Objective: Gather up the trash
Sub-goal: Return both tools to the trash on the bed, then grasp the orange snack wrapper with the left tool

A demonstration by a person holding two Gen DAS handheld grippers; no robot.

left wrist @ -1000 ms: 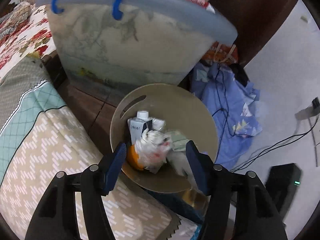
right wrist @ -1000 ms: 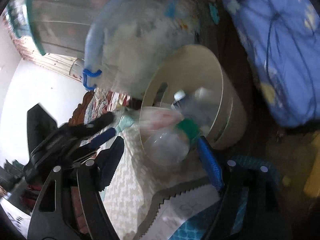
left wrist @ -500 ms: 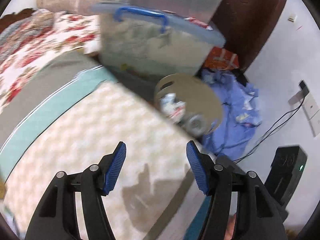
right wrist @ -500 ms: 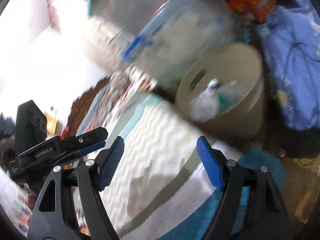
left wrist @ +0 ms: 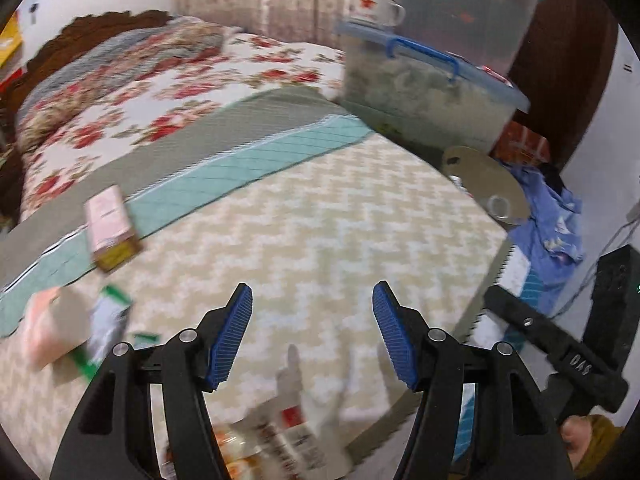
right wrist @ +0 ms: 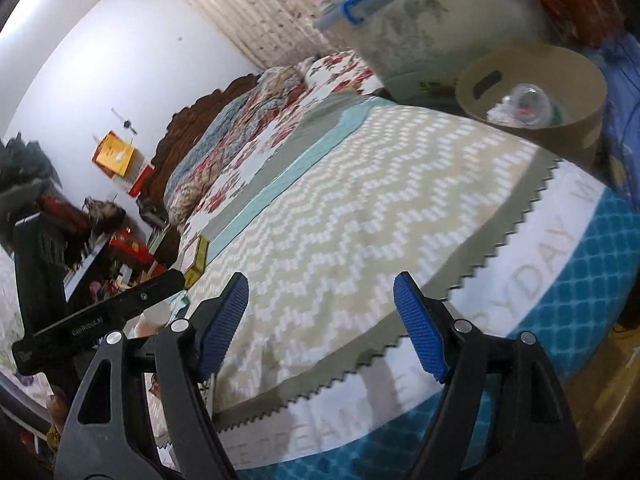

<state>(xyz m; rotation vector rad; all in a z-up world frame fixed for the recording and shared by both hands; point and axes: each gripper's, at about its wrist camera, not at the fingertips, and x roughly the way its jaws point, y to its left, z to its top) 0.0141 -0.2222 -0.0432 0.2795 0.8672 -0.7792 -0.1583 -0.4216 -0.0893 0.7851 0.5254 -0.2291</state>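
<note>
- My left tool (left wrist: 312, 332) hangs over the bed with the cream zigzag-patterned cover (left wrist: 320, 240), blue pads spread wide, nothing between them.
- My right tool (right wrist: 322, 328) is spread just as wide and empty, at the foot edge of the same cover (right wrist: 360, 220).
- The round beige plastic trash bin (right wrist: 560, 92) sits at upper right of the right view, beside the bed; a clear plastic bottle (right wrist: 526, 104) and crumpled wrappers lie inside. In the left view the mattress hides most of the bin (left wrist: 486, 176).
- Loose trash on the bed, left of the left view: a pink and yellow carton (left wrist: 110, 228), a pink-and-tan box (left wrist: 52, 328) and a green-and-white packet (left wrist: 108, 328), all too blurred to read.
- More litter (left wrist: 280, 440) at the bottom edge is smeared and cut off behind the tool.
- Printed letters on the white band of the sheet (right wrist: 532, 280) read "YDAY"; the rest is unclear.
- A clear storage box with blue handle (left wrist: 424, 92) stands behind the bin.
</note>
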